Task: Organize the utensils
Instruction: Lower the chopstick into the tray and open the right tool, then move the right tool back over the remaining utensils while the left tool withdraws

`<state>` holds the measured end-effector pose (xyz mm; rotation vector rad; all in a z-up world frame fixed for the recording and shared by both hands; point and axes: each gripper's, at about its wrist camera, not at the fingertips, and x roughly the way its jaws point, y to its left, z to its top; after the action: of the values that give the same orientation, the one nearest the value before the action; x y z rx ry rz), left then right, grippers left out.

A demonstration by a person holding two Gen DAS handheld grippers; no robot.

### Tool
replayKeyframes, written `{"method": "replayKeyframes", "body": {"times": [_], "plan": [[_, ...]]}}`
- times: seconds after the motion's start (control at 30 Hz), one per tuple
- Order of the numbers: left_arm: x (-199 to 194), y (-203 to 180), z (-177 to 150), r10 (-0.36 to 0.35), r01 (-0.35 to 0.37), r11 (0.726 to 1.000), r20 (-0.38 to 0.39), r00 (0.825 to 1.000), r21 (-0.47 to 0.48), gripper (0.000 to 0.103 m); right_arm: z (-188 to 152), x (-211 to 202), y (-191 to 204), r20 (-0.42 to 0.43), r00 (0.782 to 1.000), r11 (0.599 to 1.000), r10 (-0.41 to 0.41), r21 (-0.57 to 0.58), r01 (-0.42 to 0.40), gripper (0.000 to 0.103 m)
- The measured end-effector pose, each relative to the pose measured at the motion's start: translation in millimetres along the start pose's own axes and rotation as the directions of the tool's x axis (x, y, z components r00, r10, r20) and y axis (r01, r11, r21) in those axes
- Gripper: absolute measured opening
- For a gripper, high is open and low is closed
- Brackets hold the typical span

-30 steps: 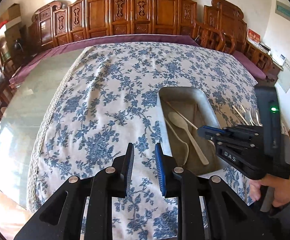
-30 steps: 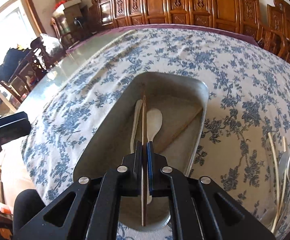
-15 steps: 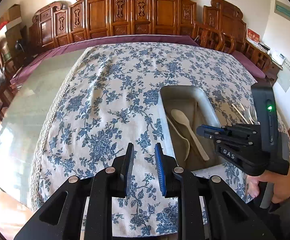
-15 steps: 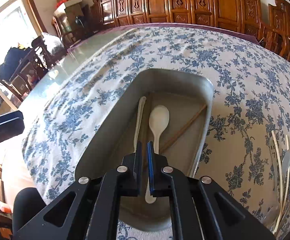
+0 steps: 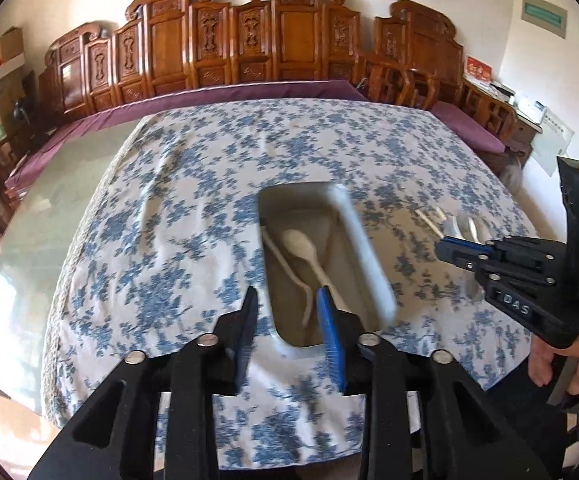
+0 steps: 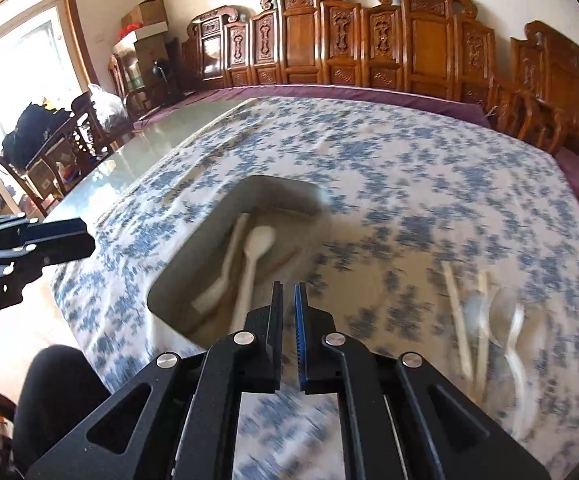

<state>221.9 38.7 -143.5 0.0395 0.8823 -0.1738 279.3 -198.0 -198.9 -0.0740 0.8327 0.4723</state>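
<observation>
Right claw (image 6: 288, 292) clenched, empty, w/ tray (image 6: 177, 268) just ahead-left; left claw (image 5: 287, 312) opening, nothing between, tray's near end ahead.

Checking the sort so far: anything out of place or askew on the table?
Nothing spilled or damaged. The tray holds a pale spoon, a second pale utensil and a brown chopstick lying diagonally. Several unsorted utensils lie loose on the tablecloth right of the tray, too blurred to identify.
</observation>
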Motion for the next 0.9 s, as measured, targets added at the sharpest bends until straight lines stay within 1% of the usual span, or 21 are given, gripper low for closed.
{"method": "replayKeyframes", "body": {"times": [0.07, 0.13, 0.2, 0.23, 0.27, 0.3, 0.33, 0.37, 0.5, 0.6, 0.63, 0.7, 0.9], "plan": [[-1, -13, 1, -0.013, 0.013, 1.0, 0.009, 1.0, 0.011, 0.041, -8, -12, -15, 0.0, 1.0, 1.0, -0.023, 0.006, 0.023, 0.007], [0, -25, 2, -0.027, 0.027, 0.999, 0.013, 1.0, 0.018, 0.046, -17, -23, -31, -0.001, 0.999, 0.999, -0.053, 0.008, 0.053, 0.007], [2, -36, 2, -0.037, 0.037, 0.999, 0.012, 0.999, 0.025, 0.047, -25, -32, -49, -0.005, 0.997, 0.997, -0.082, 0.016, 0.082, 0.007], [3, -40, 2, -0.041, 0.041, 0.999, 0.01, 0.999, 0.026, 0.05, -31, -37, -59, -0.007, 0.995, 0.995, -0.098, 0.022, 0.099, 0.007], [5, -45, 1, -0.045, 0.045, 0.999, 0.009, 0.999, 0.028, 0.059, -35, -42, -71, -0.009, 0.994, 0.993, -0.113, 0.031, 0.113, 0.007], [6, -49, 1, -0.047, 0.047, 0.998, 0.011, 0.999, 0.03, 0.064, -38, -44, -78, -0.011, 0.992, 0.992, -0.122, 0.037, 0.122, 0.007], [9, -55, 1, -0.046, 0.046, 0.998, 0.01, 0.999, 0.035, 0.072, -43, -48, -90, -0.012, 0.991, 0.989, -0.136, 0.049, 0.137, 0.007], [10, -58, 1, -0.046, 0.046, 0.998, 0.006, 0.999, 0.039, 0.076, -46, -49, -98, -0.014, 0.99, 0.988, -0.143, 0.058, 0.143, 0.007], [21, -72, 1, -0.046, 0.046, 0.998, -0.015, 0.999, 0.049, 0.08, -59, -51, -125, -0.022, 0.986, 0.981, -0.166, 0.096, 0.167, 0.008], [29, -81, 0, -0.046, 0.047, 0.998, -0.028, 0.999, 0.052, 0.08, -70, -48, -141, -0.023, 0.987, 0.978, -0.161, 0.131, 0.163, 0.016], [32, -85, -1, -0.042, 0.044, 0.997, -0.032, 0.999, 0.058, 0.08, -72, -47, -144, -0.02, 0.988, 0.978, -0.15, 0.142, 0.151, 0.019], [37, -92, -2, -0.038, 0.041, 0.997, -0.041, 0.998, 0.069, 0.08, -80, -41, -151, -0.021, 0.993, 0.979, -0.116, 0.169, 0.118, 0.022], [50, -112, -7, -0.044, 0.049, 0.995, -0.063, 0.997, 0.09, 0.08, -86, -25, -158, -0.05, 0.994, 0.98, -0.098, 0.169, 0.106, 0.022]]}}
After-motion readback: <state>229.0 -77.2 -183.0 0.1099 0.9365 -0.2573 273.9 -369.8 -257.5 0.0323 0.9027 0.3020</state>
